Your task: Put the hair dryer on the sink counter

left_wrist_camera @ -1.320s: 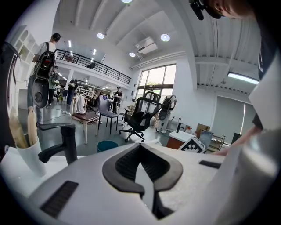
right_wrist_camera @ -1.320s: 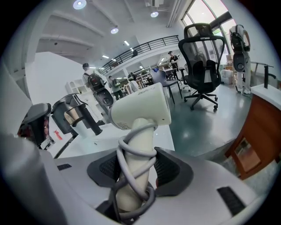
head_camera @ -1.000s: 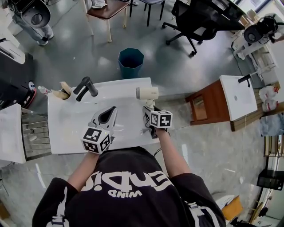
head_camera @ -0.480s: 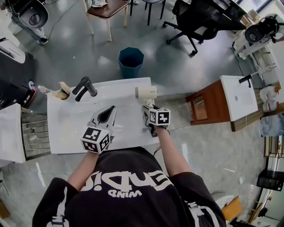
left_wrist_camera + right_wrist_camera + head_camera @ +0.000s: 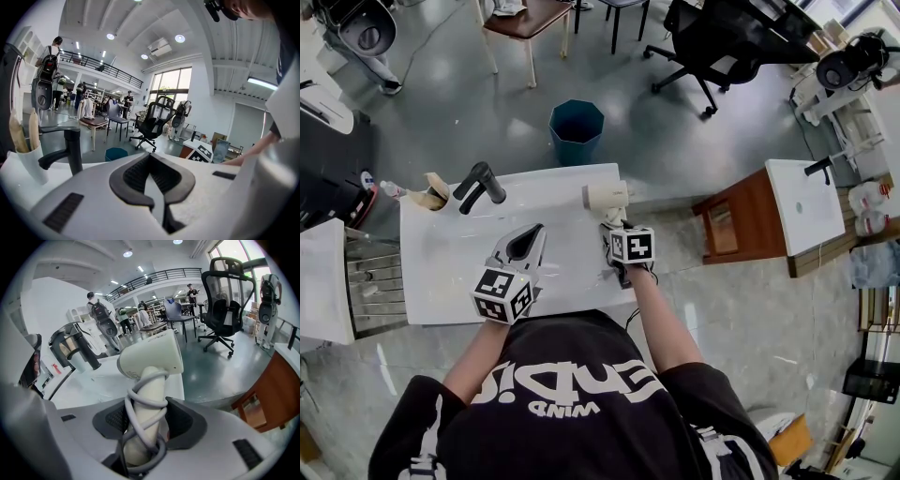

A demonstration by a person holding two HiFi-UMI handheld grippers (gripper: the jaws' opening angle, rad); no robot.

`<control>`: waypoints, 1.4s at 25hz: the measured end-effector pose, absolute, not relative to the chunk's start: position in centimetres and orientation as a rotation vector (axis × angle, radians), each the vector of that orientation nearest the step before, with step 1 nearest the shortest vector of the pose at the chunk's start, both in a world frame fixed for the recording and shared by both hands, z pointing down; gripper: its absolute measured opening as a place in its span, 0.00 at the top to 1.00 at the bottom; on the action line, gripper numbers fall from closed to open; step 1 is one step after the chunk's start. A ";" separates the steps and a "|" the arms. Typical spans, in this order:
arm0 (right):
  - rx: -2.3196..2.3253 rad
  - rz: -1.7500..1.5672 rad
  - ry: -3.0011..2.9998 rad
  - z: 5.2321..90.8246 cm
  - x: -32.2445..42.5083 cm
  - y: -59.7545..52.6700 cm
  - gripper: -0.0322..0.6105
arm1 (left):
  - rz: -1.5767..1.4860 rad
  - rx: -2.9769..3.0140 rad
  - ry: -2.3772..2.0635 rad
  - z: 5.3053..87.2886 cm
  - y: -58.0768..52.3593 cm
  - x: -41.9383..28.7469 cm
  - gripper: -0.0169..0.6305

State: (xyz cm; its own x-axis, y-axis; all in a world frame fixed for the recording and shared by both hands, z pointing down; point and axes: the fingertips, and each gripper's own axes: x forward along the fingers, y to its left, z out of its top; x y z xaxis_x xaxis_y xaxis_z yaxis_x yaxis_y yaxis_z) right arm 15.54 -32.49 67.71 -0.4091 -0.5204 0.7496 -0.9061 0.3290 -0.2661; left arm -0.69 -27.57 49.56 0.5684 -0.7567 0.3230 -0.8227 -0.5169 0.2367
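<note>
Head view, change: dryer [image 5: 607, 195] has edged slightly left with the right gripper [image 5: 614, 228] and is over the desk's [image 5: 441, 272] right edge. Judged not yet released.
Left gripper view: left gripper [image 5: 151, 158], jaws clenched together, empty.
Right gripper view: jaws grasping the dryer's cord-wrapped handle; head just past the tips, low over the desk, contact unclear.

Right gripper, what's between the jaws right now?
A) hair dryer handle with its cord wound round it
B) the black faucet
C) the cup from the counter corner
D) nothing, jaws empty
A: in the right gripper view the right gripper has its pads closed on the handle of the cream hair dryer, with the grey cord coiled round that handle.
</note>
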 end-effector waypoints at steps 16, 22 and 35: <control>1.344 0.821 -1.987 67.8 16.3 -32.7 0.59 | 0.253 2.447 -1.257 49.9 -27.0 -1.1 0.96; 1.362 0.774 -1.965 67.7 16.7 -32.4 0.58 | 0.251 2.458 -1.238 49.8 -26.8 -0.9 0.96; 1.451 0.753 -2.128 62.0 17.4 -30.3 0.52 | 0.247 2.458 -1.218 50.0 -26.1 -1.2 0.96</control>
State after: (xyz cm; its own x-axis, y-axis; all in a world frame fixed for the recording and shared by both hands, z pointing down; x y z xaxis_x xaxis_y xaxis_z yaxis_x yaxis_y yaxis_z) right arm 17.35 -30.34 62.00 -0.3419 -0.6894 0.6386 -0.9376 0.2957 -0.1829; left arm -1.17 -26.14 49.99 0.6079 -0.7263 0.3209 -0.7939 -0.5494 0.2605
